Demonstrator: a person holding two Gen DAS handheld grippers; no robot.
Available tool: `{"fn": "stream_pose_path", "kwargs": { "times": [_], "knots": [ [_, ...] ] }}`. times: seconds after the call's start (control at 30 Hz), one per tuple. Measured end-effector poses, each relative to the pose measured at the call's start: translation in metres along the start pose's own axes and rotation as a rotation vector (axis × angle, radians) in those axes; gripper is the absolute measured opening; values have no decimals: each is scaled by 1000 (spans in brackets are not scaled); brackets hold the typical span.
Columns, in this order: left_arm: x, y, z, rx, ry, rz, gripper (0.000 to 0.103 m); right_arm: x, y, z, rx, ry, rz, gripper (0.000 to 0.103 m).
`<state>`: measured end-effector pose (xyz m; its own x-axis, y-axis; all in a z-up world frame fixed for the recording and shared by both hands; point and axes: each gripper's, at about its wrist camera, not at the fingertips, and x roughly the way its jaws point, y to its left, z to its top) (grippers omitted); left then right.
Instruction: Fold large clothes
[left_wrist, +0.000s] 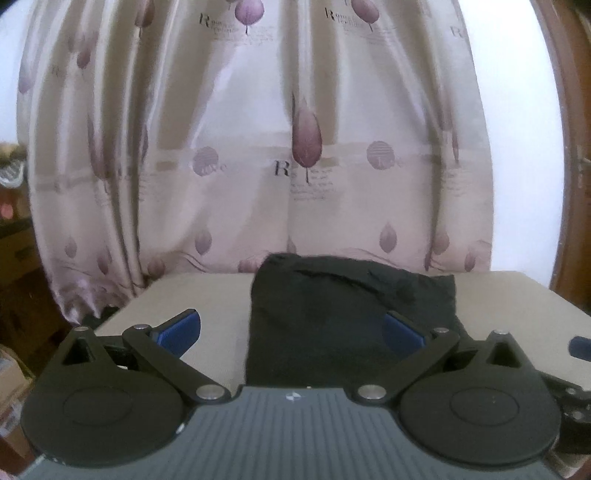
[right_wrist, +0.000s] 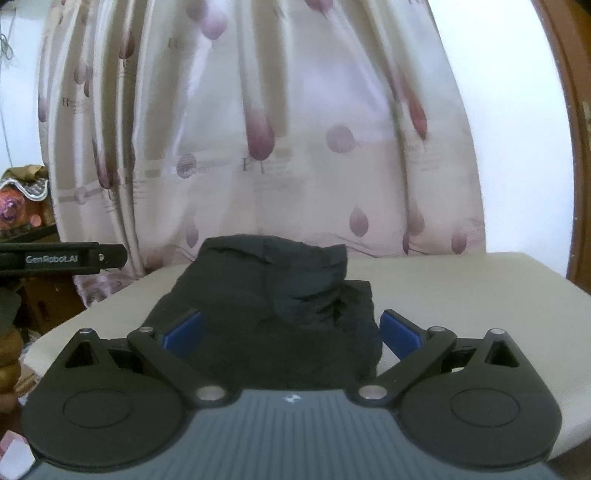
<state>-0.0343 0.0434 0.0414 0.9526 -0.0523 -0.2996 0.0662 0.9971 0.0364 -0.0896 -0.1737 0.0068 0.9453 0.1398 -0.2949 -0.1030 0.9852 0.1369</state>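
A black garment (left_wrist: 343, 310) lies folded into a compact bundle on the beige table (left_wrist: 207, 295). It also shows in the right wrist view (right_wrist: 280, 306), with an upper layer bunched on top. My left gripper (left_wrist: 291, 332) is open and empty, held above the near edge of the bundle, its blue pads (left_wrist: 183, 330) wide apart. My right gripper (right_wrist: 291, 334) is open and empty, also just above the bundle's near edge. The left gripper's body (right_wrist: 62, 258) shows at the left of the right wrist view.
A pale curtain (left_wrist: 258, 147) with purple leaf prints hangs right behind the table. A wooden frame (left_wrist: 569, 184) stands at the right. Cluttered furniture and boxes (right_wrist: 22, 206) stand to the left of the table (right_wrist: 461, 295).
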Motion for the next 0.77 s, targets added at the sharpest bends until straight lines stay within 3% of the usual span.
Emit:
{"fn": "stream_pose_path", "kwargs": {
  "times": [0.37,0.63,0.77],
  "knots": [
    [12,-4,-12,27,78,-48,103,3,-1,-3,8,4,-8,103],
    [10,-3,-19,3,38,-18,103,2,1,-5,-4,3,-14,103],
    [11,-6,-17,17,58,-34,103,3,3,-4,-28,1,-30,103]
  ]
}}
